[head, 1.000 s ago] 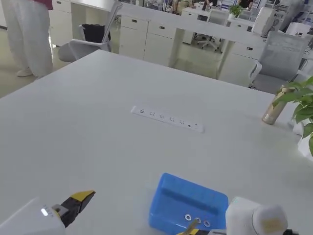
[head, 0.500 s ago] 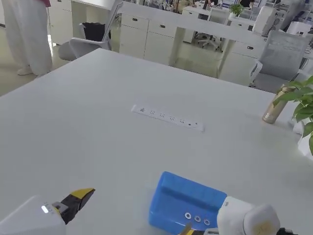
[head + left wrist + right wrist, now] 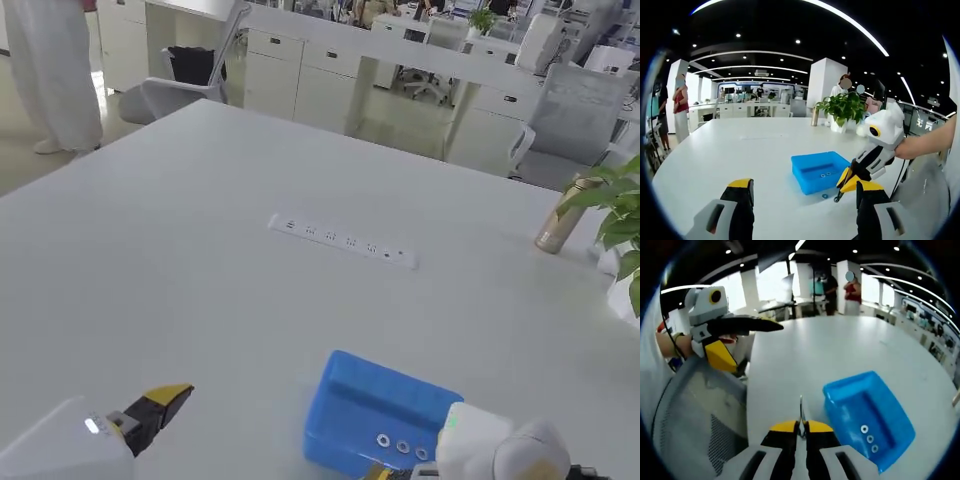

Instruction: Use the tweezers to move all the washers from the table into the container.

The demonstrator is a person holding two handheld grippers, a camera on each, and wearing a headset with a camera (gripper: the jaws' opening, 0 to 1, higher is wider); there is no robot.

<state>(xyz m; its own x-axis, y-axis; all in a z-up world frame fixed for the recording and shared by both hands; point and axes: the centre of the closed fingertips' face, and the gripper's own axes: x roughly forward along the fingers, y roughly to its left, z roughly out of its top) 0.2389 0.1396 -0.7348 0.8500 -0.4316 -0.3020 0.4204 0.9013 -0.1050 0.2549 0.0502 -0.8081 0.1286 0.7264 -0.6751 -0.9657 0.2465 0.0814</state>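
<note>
Beside the container (image 3: 360,398), right gripper (image 3: 801,427) edged left, jaws clamping tweezers (image 3: 801,411), left gripper (image 3: 805,184) jaws wide, empty.

power strip (image 3: 343,241), gold bottle (image 3: 562,220), leafy plant (image 3: 618,212)

left gripper (image 3: 805,184): near left, low over the table, jaws spread wide | right gripper (image 3: 801,426): near right, jaws pressed together on the tweezers (image 3: 801,410), nose angled down toward the left | right forearm (image 3: 927,142): bare, reaching in from the right
</note>
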